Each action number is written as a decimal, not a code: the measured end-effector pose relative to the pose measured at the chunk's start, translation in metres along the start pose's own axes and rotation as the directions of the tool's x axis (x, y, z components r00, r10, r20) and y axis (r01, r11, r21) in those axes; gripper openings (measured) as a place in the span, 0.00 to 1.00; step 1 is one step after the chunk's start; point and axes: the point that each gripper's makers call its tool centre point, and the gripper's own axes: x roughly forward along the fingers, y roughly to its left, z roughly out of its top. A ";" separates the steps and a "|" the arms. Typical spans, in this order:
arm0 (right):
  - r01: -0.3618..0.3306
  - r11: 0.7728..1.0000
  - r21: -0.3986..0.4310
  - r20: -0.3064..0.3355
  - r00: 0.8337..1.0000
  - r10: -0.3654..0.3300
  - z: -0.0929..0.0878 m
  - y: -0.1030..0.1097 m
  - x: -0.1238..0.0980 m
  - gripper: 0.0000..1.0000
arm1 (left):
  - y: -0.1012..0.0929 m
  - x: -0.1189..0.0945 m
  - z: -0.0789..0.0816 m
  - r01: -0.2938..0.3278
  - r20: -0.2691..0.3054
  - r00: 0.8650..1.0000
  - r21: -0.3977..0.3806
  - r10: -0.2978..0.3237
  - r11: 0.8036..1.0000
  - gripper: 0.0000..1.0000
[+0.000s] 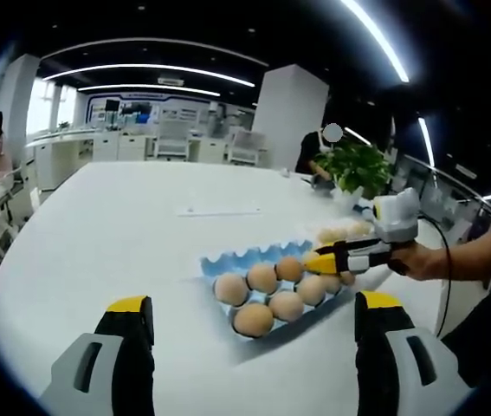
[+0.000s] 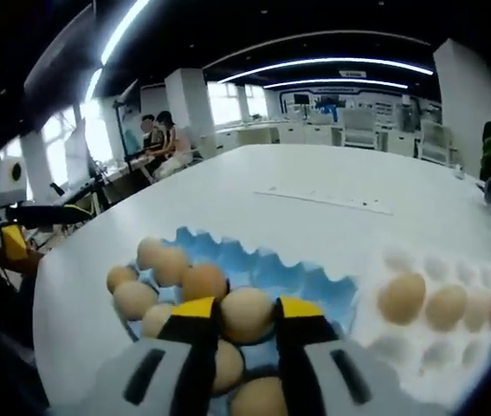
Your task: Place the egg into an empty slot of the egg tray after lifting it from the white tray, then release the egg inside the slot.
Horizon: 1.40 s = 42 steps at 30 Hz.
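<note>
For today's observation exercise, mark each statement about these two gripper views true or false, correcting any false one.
1. The right gripper holds an egg over the blue egg tray. True.
2. The left gripper grips an egg. False: its jaws stand apart, holding nothing.
3. The white tray holds no eggs. False: several eggs lie in it.
4. A potted plant stands on the white table. True.

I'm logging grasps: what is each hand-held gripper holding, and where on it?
The right hand-held gripper clamps an egg by its two sides, over the blue egg tray. The left hand-held gripper holds nothing.
</note>
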 end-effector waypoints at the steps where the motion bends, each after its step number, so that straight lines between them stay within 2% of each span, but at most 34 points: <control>1: -0.002 1.000 0.012 0.002 1.000 0.002 0.000 -0.001 -0.001 0.26 | 0.000 0.000 0.000 0.001 0.001 1.000 0.001 -0.001 1.000 0.97; 6: -0.011 1.000 0.024 0.010 1.000 0.011 -0.001 -0.001 -0.009 0.26 | -0.002 0.002 0.002 0.004 0.001 1.000 0.002 -0.004 1.000 0.97; 11: 0.002 1.000 0.022 0.066 0.998 -0.003 0.004 -0.005 -0.025 0.25 | -0.003 0.003 0.003 0.007 0.005 1.000 0.003 -0.007 1.000 0.97; 15: 0.050 0.997 0.066 0.076 0.996 -0.055 -0.002 -0.023 -0.037 0.25 | -0.004 0.003 0.003 0.011 0.002 1.000 0.006 -0.011 1.000 0.97; 16: 0.080 0.994 0.073 0.075 0.994 -0.085 -0.004 -0.032 -0.042 0.25 | -0.004 0.004 0.004 0.013 0.001 1.000 0.007 -0.013 1.000 0.97; 18: 0.134 0.984 0.114 0.103 0.984 -0.146 -0.003 -0.049 -0.053 0.25 | -0.005 0.004 0.004 0.015 0.002 1.000 0.005 -0.015 1.000 0.97; 20: 0.181 0.975 0.131 0.104 0.975 -0.195 -0.006 -0.063 -0.062 0.25 | -0.004 0.005 0.004 0.014 0.001 1.000 0.005 -0.014 1.000 0.97; 22: 0.264 0.955 0.133 0.108 0.954 -0.279 -0.010 -0.087 -0.077 0.25 | -0.004 0.005 0.005 0.017 -0.001 1.000 0.008 -0.017 1.000 0.97; 23: 0.315 0.937 0.148 0.103 0.938 -0.331 -0.013 -0.102 -0.087 0.25 | -0.004 0.005 0.005 0.016 -0.002 1.000 0.009 -0.016 1.000 0.97; 25: 0.363 0.915 0.177 0.121 0.914 -0.386 -0.013 -0.119 -0.101 0.25 | -0.004 0.006 0.005 0.017 -0.003 1.000 0.006 -0.017 1.000 0.97; 26: 0.406 0.889 0.213 0.126 0.891 -0.437 -0.014 -0.133 -0.113 0.25 | -0.004 0.006 0.005 0.016 -0.003 1.000 0.005 -0.016 1.000 0.97; 28: 0.455 0.860 0.232 0.115 0.865 -0.489 -0.018 -0.150 -0.127 0.25 | -0.005 0.007 0.005 0.018 -0.005 1.000 0.007 -0.018 1.000 0.97; 29: 0.496 0.833 0.243 0.108 0.840 -0.532 -0.022 -0.163 -0.137 0.25 | -0.006 0.008 0.005 0.022 -0.007 1.000 0.008 -0.021 1.000 0.97; 30: 0.516 0.813 0.271 0.100 0.825 -0.557 -0.026 -0.172 -0.145 0.25 | -0.006 0.008 0.005 0.024 -0.008 1.000 0.010 -0.024 1.000 0.97; 34: 0.590 0.745 0.310 0.080 0.765 -0.639 -0.035 -0.198 -0.168 0.25 | -0.006 0.009 0.005 0.024 -0.010 1.000 0.011 -0.024 1.000 0.97; 35: 0.617 0.722 0.313 0.070 0.743 -0.666 -0.038 -0.206 -0.176 0.25 | -0.006 0.009 0.005 0.024 -0.010 1.000 0.010 -0.024 1.000 0.97; 38: 0.653 0.679 0.335 0.052 0.707 -0.705 -0.044 -0.219 -0.188 0.25 | -0.005 0.008 0.004 0.020 -0.012 1.000 0.011 -0.020 1.000 0.97; 42: 0.694 0.634 0.340 0.041 0.663 -0.748 -0.048 -0.233 -0.202 0.25 | -0.004 0.007 0.004 0.017 -0.014 1.000 0.010 -0.016 1.000 0.97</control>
